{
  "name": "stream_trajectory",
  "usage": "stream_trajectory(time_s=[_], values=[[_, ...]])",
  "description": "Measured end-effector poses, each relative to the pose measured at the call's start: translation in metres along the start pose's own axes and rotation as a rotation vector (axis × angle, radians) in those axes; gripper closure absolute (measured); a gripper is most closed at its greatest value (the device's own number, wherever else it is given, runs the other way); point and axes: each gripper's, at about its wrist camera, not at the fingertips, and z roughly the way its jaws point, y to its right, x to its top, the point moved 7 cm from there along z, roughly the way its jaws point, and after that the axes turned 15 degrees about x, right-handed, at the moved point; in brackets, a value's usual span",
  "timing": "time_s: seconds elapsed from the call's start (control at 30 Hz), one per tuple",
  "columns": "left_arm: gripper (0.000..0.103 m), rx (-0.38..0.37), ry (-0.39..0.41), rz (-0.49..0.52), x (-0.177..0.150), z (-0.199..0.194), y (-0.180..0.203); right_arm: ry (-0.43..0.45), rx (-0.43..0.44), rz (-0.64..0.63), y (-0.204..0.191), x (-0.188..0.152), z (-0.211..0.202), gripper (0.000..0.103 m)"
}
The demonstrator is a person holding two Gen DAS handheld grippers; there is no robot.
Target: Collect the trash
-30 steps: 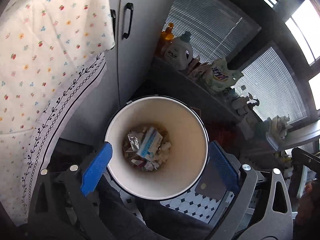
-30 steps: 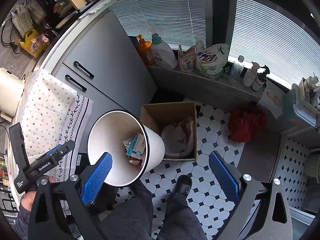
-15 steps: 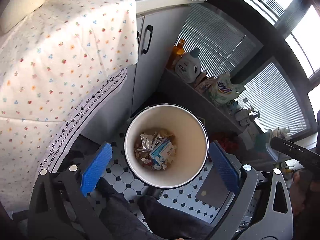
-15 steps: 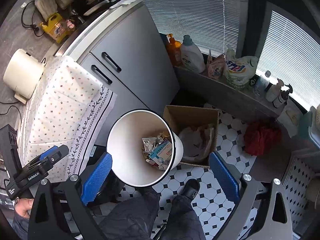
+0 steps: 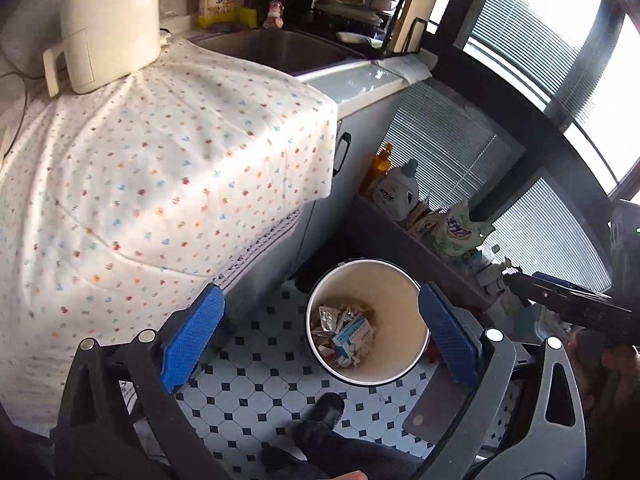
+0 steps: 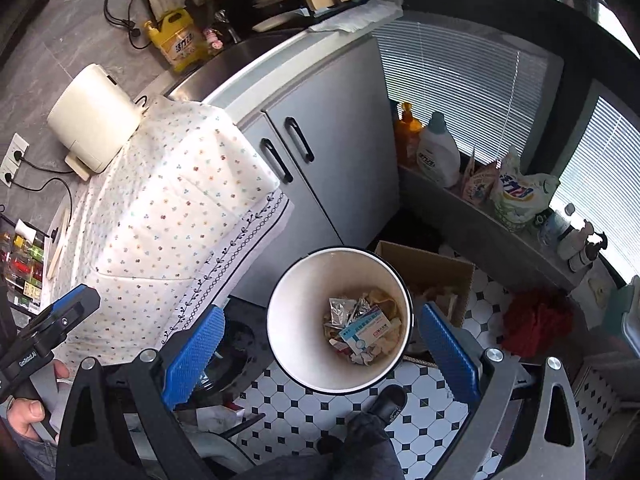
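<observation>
Both hand-held grippers are hanging empty, fingers wide apart: left hand-held gripper point(image 5: 320, 336), right hand-held gripper point(image 6: 320, 344). The trash bin point(image 6: 296, 344) is sitting lower centre, mouth upward, between each pair.

Trash bin point(image 6: 296, 344): smooth matt cream inside, thin dark rim. Trash in it point(image 6: 362, 330): crinkly shiny foil wrappers, crumpled paper, glossy printed carton. Tablecloth point(image 5: 160, 184): soft matt cotton-looking cloth, small floral print. Cardboard box point(image 6: 440, 268): plain brown, matt. Cabinet doors point(image 6: 332, 140): smooth grey, satin. Floor point(image 5: 248, 384): glossy tile. Gripper pads point(image 6: 192, 354): blue, rough-textured rubbery stuff.
</observation>
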Motion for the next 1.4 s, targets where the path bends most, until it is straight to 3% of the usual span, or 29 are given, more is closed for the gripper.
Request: stream_trajectory(time_s=[0.23, 0.43, 0.73, 1.23, 1.4], values=[[0.006, 0.007, 0.104, -0.042, 0.006, -0.061, -0.052, 0.146, -0.004, -0.093, -0.07, 0.012, -0.038, 0.008], [0.006, 0.029, 0.213, -0.089, 0.001, -0.12, -0.096, 0.2, -0.011, -0.176, -0.123, 0.014, -0.07, 0.008], [0.006, 0.066, 0.306, -0.111, -0.019, -0.184, -0.135, 0.286, -0.001, -0.25, -0.185, -0.011, -0.11, 0.008], [0.006, 0.143, 0.418, -0.162, -0.063, -0.258, -0.167, 0.429, -0.016, -0.333, -0.242, -0.061, -0.162, 0.008], [0.006, 0.173, 0.452, -0.17, -0.078, -0.279, -0.168, 0.429, -0.018, -0.316, -0.245, -0.083, -0.17, 0.008]])
